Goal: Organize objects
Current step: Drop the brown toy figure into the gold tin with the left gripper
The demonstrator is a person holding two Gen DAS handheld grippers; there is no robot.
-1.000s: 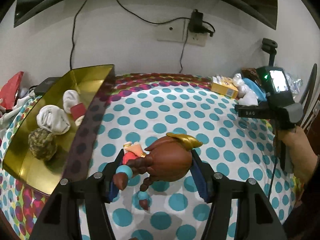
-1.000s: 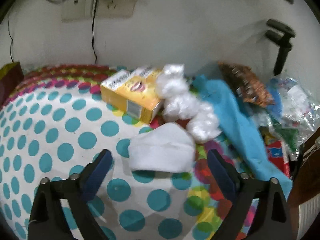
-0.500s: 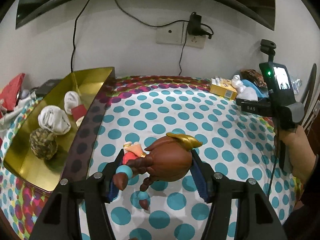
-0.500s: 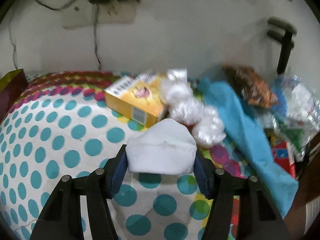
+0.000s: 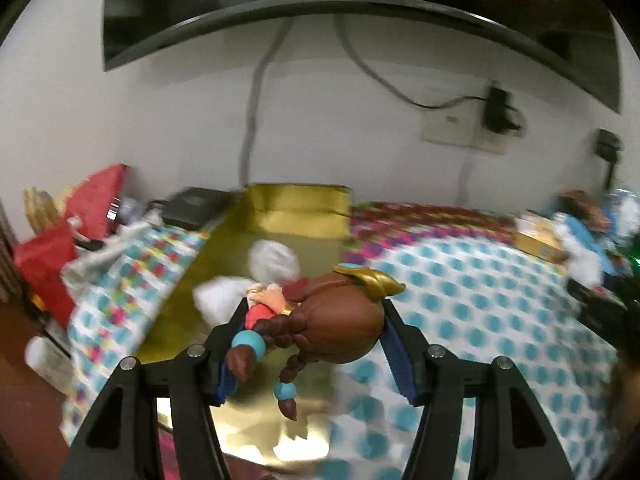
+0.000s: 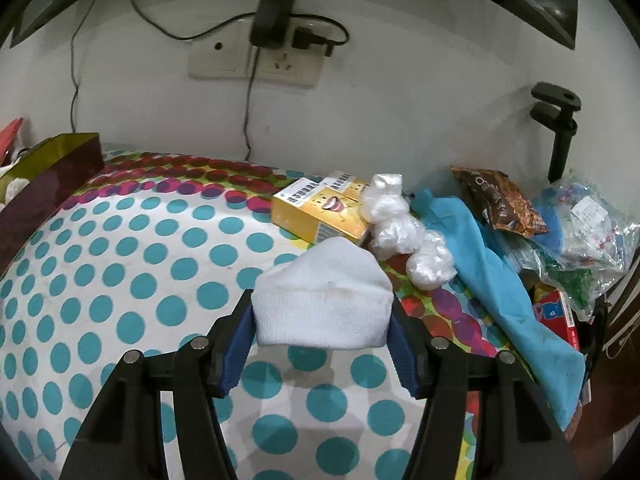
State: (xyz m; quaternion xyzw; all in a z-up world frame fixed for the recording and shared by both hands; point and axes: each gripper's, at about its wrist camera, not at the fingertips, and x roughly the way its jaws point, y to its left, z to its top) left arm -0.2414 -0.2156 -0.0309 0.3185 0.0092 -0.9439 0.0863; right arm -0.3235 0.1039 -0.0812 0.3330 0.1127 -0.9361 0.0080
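My left gripper (image 5: 314, 344) is shut on a doll (image 5: 332, 320) with brown braided hair, a gold band and teal beads. It hangs over the near part of the gold box (image 5: 296, 208), where white rolled socks (image 5: 274, 260) lie, blurred. My right gripper (image 6: 322, 330) is shut on a folded white sock (image 6: 324, 300), lifted a little above the dotted cloth (image 6: 120, 280). The gold box (image 6: 52, 152) shows at the far left edge of the right wrist view.
Right side clutter: a yellow carton (image 6: 320, 212), white plastic-wrapped balls (image 6: 404, 232), a blue cloth (image 6: 496, 280), snack packets (image 6: 500, 200) and a black clamp (image 6: 560, 128). Red bags (image 5: 80, 216) and a black device (image 5: 196, 206) sit left of the box. A wall socket (image 6: 260, 60) with cables is behind.
The left gripper swung left with the doll, from over the dotted cloth to over the gold box. The right gripper closed on the white sock and lifted it slightly.
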